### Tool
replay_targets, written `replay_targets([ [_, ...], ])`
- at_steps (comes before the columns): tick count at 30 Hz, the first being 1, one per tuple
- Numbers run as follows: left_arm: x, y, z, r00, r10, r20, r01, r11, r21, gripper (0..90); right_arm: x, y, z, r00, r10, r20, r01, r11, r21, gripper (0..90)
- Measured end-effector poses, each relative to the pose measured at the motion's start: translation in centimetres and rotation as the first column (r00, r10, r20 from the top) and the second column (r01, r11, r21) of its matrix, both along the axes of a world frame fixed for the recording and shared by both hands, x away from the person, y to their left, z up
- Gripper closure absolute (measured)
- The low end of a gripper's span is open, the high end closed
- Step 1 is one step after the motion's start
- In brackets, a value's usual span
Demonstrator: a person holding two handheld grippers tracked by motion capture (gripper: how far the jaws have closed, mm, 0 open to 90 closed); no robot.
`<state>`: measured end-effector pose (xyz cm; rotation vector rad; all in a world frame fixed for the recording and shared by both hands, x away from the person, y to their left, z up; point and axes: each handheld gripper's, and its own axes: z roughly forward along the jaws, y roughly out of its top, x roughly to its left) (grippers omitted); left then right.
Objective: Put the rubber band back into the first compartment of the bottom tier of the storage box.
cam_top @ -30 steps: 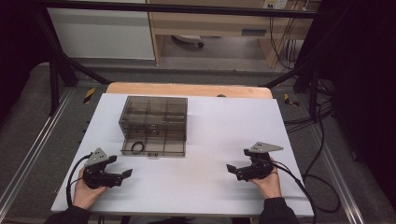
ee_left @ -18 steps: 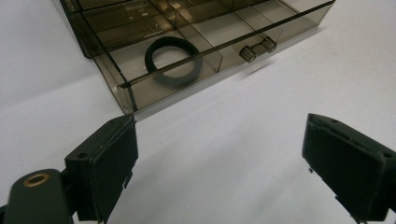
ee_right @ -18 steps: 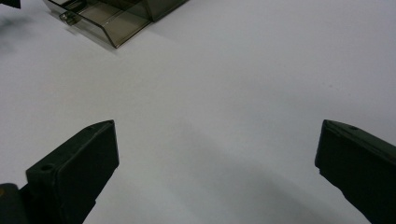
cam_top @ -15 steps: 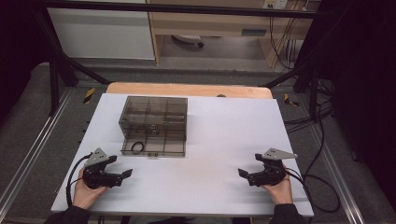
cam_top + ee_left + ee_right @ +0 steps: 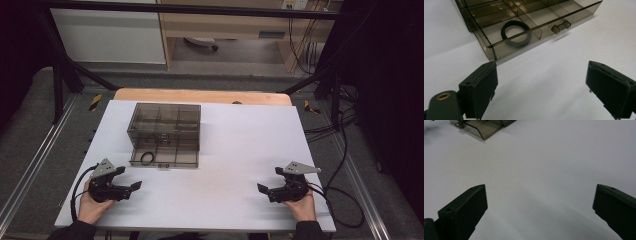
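A smoky clear plastic compartment box (image 5: 165, 132) lies on the white table (image 5: 230, 150), left of centre. Its near drawer part (image 5: 529, 32) holds a black ring (image 5: 146, 158) (image 5: 515, 32) in the front left compartment. My left gripper (image 5: 134, 187) rests near the table's front left, held in a hand, jaws wide open and empty; it points toward the box's near corner. My right gripper (image 5: 261, 189) rests at the front right, also wide open with nothing between its jaws. A corner of the box (image 5: 484, 127) shows far off in the right gripper view.
The table's wooden far edge (image 5: 200, 95) meets a floor with shelving behind. Cables (image 5: 340, 125) hang off the right side. A metal rail (image 5: 30, 170) runs along the left. Bare white surface lies between the two grippers.
My right gripper has drawn back to the right and toward the front edge of the table. The left gripper and the box have stayed put.
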<state>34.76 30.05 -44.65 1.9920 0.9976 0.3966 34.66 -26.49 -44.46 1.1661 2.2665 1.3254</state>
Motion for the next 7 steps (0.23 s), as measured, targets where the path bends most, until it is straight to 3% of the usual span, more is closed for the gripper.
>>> replay_targets([
  [7,0.03,-0.04,-0.01,1.0,0.0,0.001,0.0,1.0,0.0,10.3,-0.02,-0.02,-0.12,0.9999,0.005,-0.012,-0.005,1.0,-0.004,0.2],
])
